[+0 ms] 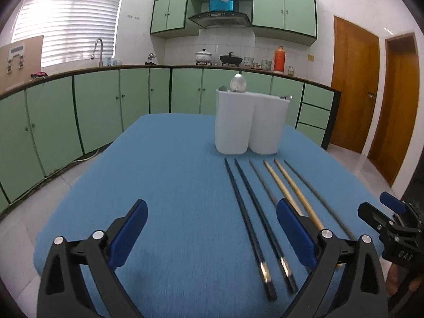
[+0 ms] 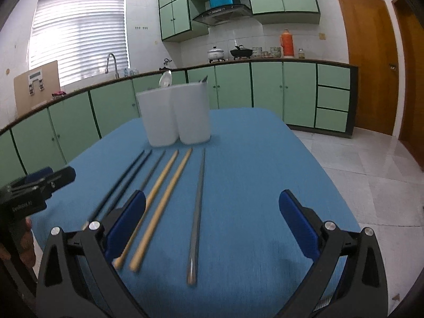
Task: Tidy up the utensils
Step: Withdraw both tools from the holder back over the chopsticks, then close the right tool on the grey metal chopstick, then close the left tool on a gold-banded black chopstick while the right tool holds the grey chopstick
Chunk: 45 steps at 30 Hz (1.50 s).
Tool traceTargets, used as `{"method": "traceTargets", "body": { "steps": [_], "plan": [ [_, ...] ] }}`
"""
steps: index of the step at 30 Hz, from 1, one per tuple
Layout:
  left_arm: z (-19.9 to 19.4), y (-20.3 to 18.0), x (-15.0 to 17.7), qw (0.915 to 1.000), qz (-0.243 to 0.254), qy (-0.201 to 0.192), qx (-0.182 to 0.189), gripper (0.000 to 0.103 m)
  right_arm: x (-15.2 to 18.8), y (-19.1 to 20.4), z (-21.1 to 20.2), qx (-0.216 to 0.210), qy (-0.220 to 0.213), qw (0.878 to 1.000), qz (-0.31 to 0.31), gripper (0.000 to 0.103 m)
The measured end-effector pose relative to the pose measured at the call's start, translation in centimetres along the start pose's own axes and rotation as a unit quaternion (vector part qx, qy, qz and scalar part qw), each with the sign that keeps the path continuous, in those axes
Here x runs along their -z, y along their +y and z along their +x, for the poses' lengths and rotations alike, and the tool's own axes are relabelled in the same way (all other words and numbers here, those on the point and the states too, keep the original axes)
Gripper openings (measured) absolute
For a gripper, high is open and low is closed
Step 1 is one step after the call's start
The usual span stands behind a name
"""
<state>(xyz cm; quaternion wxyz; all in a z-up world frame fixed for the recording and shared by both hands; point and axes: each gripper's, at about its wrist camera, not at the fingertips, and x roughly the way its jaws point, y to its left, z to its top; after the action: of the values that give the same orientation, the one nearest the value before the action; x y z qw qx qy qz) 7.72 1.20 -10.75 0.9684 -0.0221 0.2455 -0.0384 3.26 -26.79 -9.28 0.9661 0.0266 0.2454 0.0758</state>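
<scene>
Left wrist view: the left gripper [image 1: 212, 234] hangs over the blue tablecloth [image 1: 169, 185] with its fingers spread wide and nothing between the pads. Two black chopsticks [image 1: 254, 228] lie in the gap; the right pad hides part of a grey chopstick [image 1: 261, 182] and of the two wooden chopsticks [image 1: 291, 185]. A white two-compartment utensil holder [image 1: 249, 124] stands beyond their tips – a spoon bowl [image 1: 238, 83] sticks out, the other contents too small to tell. From the right wrist, the right gripper [image 2: 212, 225] is likewise spread and empty above the outer grey chopstick [image 2: 197, 212]. Motion blur softens the chopstick ends.
</scene>
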Motion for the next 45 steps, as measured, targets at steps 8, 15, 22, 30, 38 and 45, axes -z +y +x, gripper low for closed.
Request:
{"method": "traceTargets", "body": {
  "steps": [8, 15, 22, 30, 38, 45],
  "plan": [
    [-1.0, 0.1, 2.1, 0.9999, -0.014, 0.010, -0.002, 0.096, 2.5, 1.3, -0.5, -0.006, 0.011, 1.000, -0.024, 0.080],
    [-2.0, 0.1, 3.0, 0.9998, -0.018, 0.008, -0.010, 0.096, 3.9, 1.4, -0.7, -0.013, 0.017, 1.000, -0.018, 0.052],
    [-2.2, 0.1, 3.2, 0.9995, -0.027, 0.013, -0.009, 0.096, 4.6, 1.5, -1.8, -0.002, 0.013, 1.000, -0.015, 0.031],
    [-2.5, -0.5, 3.5, 0.9997, -0.022, 0.012, -0.004, 0.095, 5.2, 1.9, -2.0, 0.005, 0.011, 0.999, -0.033, 0.014],
    [-3.0, -1.8, 4.3, 0.9999, -0.002, 0.014, 0.003, 0.081, 5.3, 2.0, -2.2, 0.010, 0.007, 0.999, -0.039, 0.007],
    [-2.1, -2.9, 5.2, 0.9990, 0.013, 0.041, 0.011, 0.057, 5.5, 1.6, -2.4, 0.005, 0.007, 0.999, -0.032, 0.007]
  ]
}}
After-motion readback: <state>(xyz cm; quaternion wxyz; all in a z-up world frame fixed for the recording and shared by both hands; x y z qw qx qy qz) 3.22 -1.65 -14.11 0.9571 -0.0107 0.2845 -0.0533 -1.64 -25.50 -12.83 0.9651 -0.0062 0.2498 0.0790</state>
